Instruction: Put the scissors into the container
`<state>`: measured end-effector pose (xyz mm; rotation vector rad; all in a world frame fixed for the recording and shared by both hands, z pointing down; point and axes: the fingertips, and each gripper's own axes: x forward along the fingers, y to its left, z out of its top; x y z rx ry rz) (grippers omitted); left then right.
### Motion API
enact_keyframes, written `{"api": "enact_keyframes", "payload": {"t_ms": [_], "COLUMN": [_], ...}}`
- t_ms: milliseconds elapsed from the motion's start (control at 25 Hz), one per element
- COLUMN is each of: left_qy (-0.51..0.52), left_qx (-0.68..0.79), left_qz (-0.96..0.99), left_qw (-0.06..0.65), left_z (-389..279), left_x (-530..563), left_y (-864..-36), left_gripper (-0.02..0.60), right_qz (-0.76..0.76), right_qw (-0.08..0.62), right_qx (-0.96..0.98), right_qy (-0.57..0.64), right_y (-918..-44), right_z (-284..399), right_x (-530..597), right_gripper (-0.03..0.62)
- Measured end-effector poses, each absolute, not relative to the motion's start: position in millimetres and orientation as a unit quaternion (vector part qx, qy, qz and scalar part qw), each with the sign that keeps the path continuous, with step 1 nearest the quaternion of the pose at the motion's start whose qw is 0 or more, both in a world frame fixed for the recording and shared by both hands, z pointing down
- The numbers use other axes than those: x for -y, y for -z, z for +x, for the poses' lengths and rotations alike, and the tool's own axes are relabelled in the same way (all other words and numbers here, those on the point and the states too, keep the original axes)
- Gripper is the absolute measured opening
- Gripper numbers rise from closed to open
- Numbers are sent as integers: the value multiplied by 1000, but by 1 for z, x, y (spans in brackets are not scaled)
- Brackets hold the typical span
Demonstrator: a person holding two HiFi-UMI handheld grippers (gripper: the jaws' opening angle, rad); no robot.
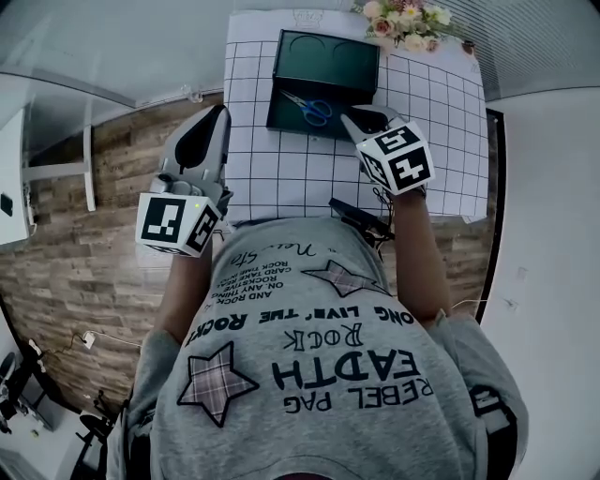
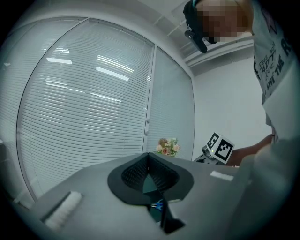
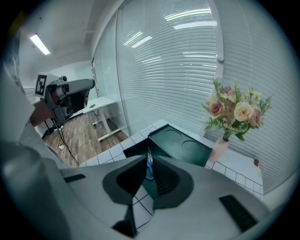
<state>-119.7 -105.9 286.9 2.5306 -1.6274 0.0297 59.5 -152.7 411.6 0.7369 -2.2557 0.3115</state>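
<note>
Scissors (image 1: 307, 108), blue-handled, lie flat in the lower tray of the dark green container (image 1: 281, 117), which sits at the far side of the gridded desk (image 1: 441, 141) with its lid propped open behind; by the look of it the task's thing is already where it belongs, well inside the rim and touching neither tool. Right tongs (image 1: 361, 117) hang just above the near right corner of the tray, pointed downward at it, jaws a narrow slit apart with nothing gripped; through that slit the right gripper view shows only the blue handles lying below. Judgement: the narrow gap and the clearance above the tray fit a tool that has no hold on the load and is clear of the box. Left tongs (image 1: 217, 112) held off the desk's left edge over the wood floor, level, tips together and empty; they seem parked aside so as not to crowd the box. Flowers (image 1: 403, 21) stand beyond the container at the far right corner, apart from it. A small black item lies at the near desk edge; too indistinct to name. Little seems left but to draw both tools back
</note>
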Motion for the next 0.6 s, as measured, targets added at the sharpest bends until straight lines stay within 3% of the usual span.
{"api": "enact_keyframes", "payload": {"t_ms": [600], "left_qy": [-4], "left_qx": [537], "left_qz": [842], "left_qw": [54], "left_z": [-113], "left_x": [104], "left_y": [-273], "left_gripper": [10], "right_qz": [319], "right_qw": [239], "right_qx": [912], "right_qy": [-96], "right_y": [-347], "right_z": [62], "right_x": [146], "right_gripper": [30]}}
